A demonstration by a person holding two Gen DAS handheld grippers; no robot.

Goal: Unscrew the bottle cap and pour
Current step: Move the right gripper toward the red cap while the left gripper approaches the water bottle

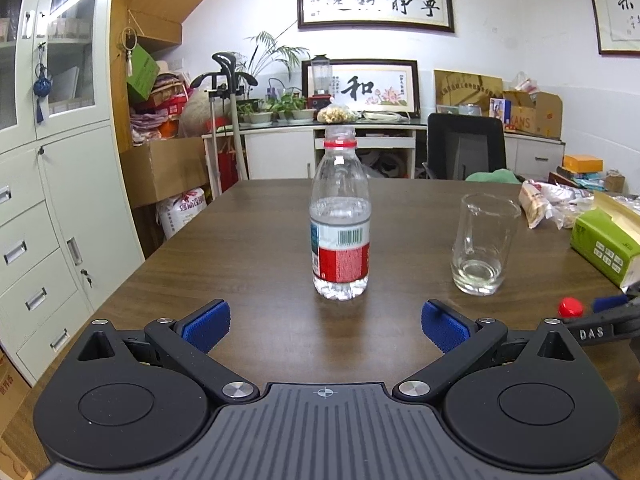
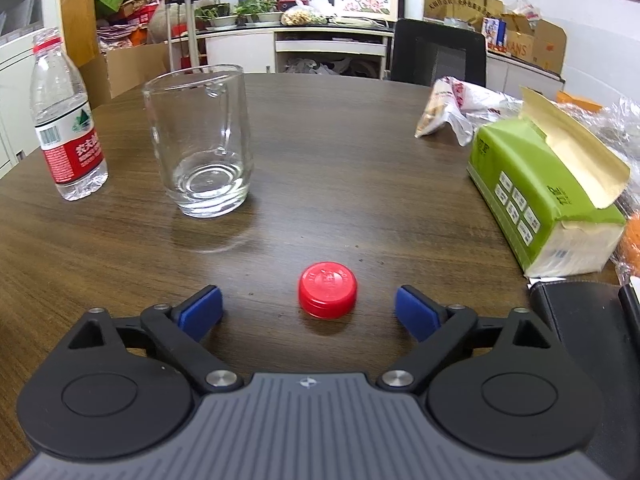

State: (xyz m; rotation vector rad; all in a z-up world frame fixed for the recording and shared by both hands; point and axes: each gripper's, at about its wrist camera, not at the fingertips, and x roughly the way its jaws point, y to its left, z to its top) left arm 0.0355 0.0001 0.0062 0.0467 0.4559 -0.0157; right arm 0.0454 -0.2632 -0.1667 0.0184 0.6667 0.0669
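Both hand-held grippers spread wide: ribbed red plastic cap (image 2: 327,289) off clear bottle (image 1: 340,216), w/ glass tumbler (image 2: 200,140) nearby.

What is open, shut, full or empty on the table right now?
Bottle: upright, cap off, partly filled with water.
Cap: off the bottle, lying on the table, untouched.
Glass: upright, almost empty, a little water at the bottom.
Tissue box: flap torn open.
Left hand-held gripper: open, holding nothing.
Right hand-held gripper: open, the cap just ahead of it.
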